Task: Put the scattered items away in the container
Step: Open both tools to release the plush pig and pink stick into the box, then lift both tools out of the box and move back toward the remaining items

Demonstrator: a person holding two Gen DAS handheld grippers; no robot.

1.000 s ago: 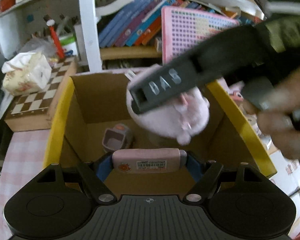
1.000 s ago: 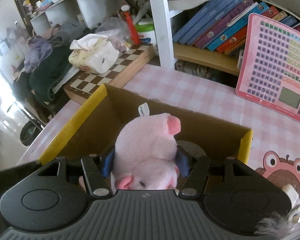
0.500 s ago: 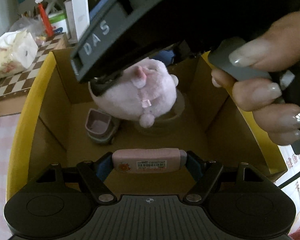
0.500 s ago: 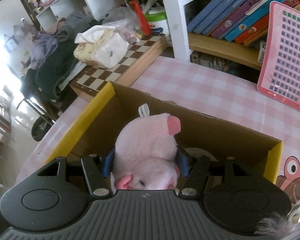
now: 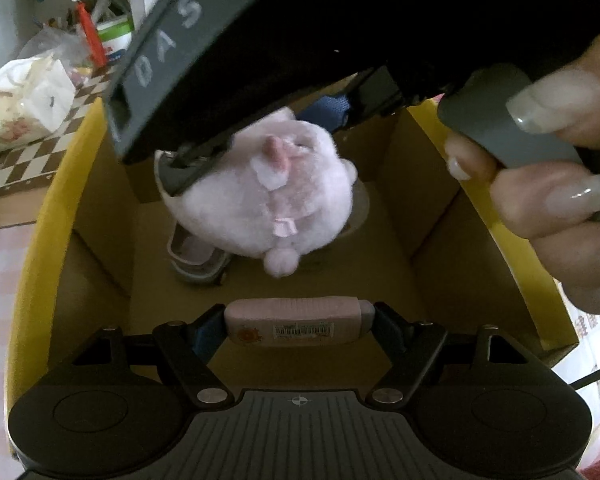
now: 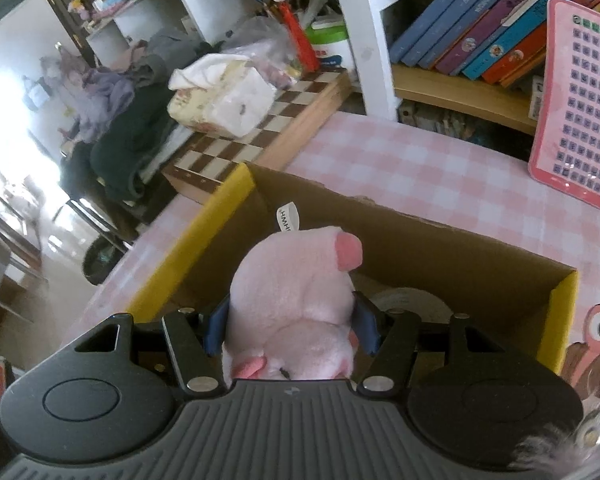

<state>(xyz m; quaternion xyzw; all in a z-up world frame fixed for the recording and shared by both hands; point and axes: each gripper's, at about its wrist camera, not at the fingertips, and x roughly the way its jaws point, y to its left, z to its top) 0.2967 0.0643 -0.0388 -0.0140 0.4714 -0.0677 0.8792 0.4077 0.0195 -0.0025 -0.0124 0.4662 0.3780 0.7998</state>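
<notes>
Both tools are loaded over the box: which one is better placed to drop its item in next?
Probably the right. The right tool holds the pink plush pig low between the cardboard box walls. The left tool grips a pink case nearer the near wall, under the right tool, so it should wait.

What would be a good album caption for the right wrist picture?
Right gripper holds a pink plush pig over an open cardboard box.
</notes>
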